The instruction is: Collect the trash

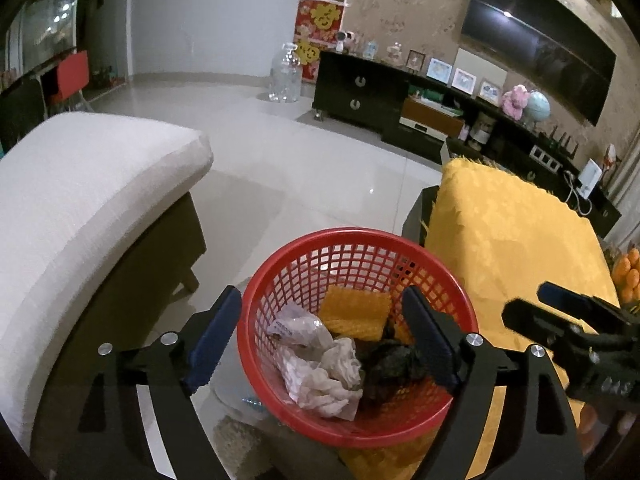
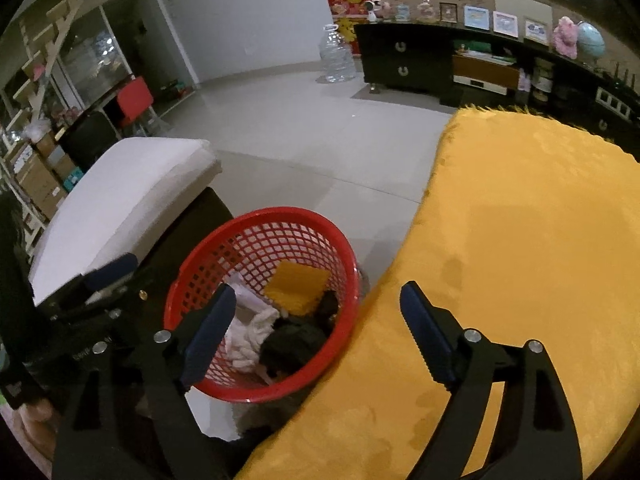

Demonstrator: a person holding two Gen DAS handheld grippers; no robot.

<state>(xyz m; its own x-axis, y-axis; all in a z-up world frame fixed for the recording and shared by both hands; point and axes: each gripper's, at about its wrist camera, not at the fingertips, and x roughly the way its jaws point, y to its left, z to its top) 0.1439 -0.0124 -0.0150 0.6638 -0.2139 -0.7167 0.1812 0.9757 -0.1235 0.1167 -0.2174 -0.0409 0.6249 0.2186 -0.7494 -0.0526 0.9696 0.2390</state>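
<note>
A red mesh basket point(image 1: 280, 268) stands on the floor between a sofa and a table; it also shows in the right wrist view point(image 2: 224, 240). It holds crumpled white paper point(image 1: 328, 376), a yellow sponge-like piece point(image 1: 352, 312) and dark crumpled trash point(image 1: 388, 364). My left gripper point(image 1: 320, 336) is open and empty, directly above the basket's mouth. My right gripper point(image 2: 316, 332) is open and empty, over the basket's right rim and the table edge. It shows in the left wrist view point(image 1: 568, 312) to the right.
A table with a yellow cloth point(image 2: 520, 240) stands right of the basket. A white-cushioned sofa point(image 1: 80, 208) is to the left. Oranges point(image 1: 628, 276) sit at the table's far right. A dark TV cabinet point(image 1: 360, 88) and a water bottle point(image 1: 285, 74) stand beyond the tiled floor.
</note>
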